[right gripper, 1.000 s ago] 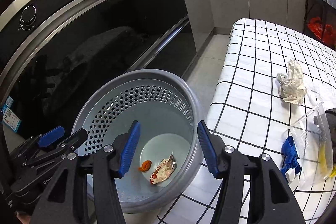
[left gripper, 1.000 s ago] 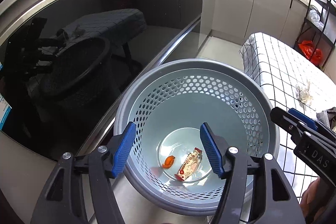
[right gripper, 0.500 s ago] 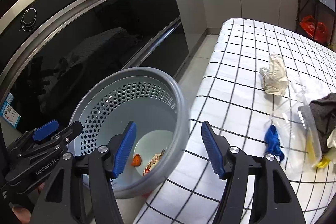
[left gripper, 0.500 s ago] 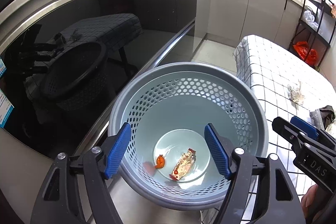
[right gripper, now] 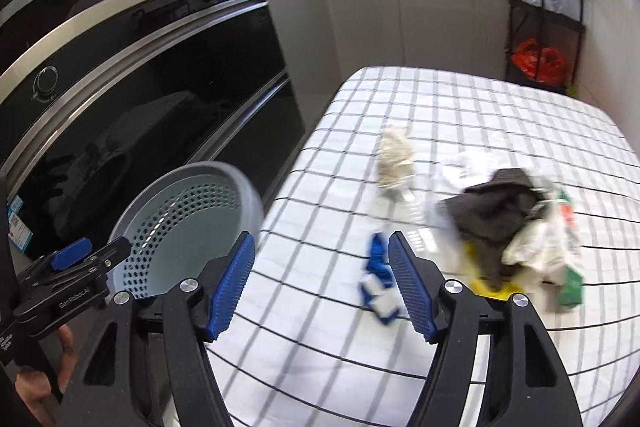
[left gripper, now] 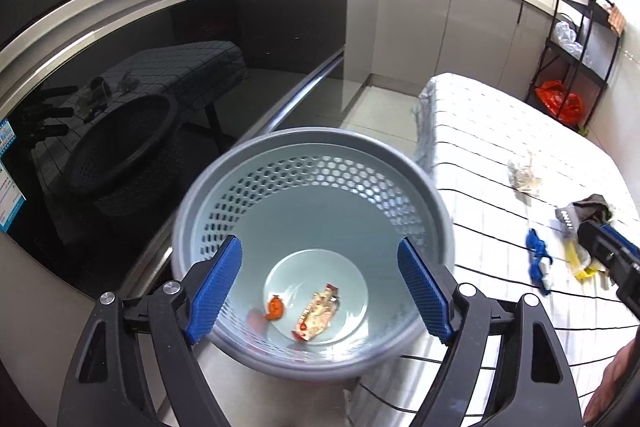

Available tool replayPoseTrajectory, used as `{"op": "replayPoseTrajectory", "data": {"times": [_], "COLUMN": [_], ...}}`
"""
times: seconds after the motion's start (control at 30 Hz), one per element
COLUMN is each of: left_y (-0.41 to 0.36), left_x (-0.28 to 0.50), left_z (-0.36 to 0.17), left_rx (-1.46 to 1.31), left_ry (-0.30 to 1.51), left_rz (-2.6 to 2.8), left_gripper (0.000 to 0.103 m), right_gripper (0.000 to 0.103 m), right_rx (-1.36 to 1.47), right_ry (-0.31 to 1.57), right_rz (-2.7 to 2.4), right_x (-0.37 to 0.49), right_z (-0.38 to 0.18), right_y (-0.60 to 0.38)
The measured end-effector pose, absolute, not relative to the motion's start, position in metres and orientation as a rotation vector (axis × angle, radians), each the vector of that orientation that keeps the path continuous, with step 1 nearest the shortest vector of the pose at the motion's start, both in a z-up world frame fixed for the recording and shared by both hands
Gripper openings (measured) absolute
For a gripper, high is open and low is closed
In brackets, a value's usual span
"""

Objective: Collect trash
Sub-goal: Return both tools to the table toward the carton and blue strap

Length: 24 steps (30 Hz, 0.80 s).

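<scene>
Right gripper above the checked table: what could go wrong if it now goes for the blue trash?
The blue scrap lies close beside the yellow piece under the dark cloth, so the open right gripper might snag those too. The basket stands off the table's edge, so a carried piece could drop beside it.

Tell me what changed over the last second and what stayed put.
The right gripper swung away from the basket toward the trash on the checked table, now facing the blue scrap. Both grippers' jaws have just been opening, nothing between them. The left gripper stays over the basket; the wrapper and orange scrap lie unmoved inside.
</scene>
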State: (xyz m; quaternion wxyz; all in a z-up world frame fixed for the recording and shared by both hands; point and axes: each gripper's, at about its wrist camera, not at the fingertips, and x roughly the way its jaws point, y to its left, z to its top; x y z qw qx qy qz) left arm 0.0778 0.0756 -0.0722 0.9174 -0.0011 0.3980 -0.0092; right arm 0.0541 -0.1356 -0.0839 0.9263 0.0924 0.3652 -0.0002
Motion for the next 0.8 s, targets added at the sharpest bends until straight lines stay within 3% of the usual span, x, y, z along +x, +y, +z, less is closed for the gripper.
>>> {"op": "replayPoseTrajectory", "data": {"times": [0.43, 0.8], "left_y": [0.0, -0.076], "left_x": [0.05, 0.046], "left_z": [-0.072, -0.076], "left_rx": [0.016, 0.085], "left_ry": [0.806, 0.803], "left_rz": [-0.156, -0.252], "left_gripper": [0.081, 0.085], "right_gripper": [0.07, 0.071], "right_rx": [0.229, 0.283], "right_ry": [0.683, 0.774], "right_rz": [-0.22, -0.37], "right_x": [-0.008, -0.031], "right_z": [-0.069, -0.099], "right_y": [-0.254, -0.342]}}
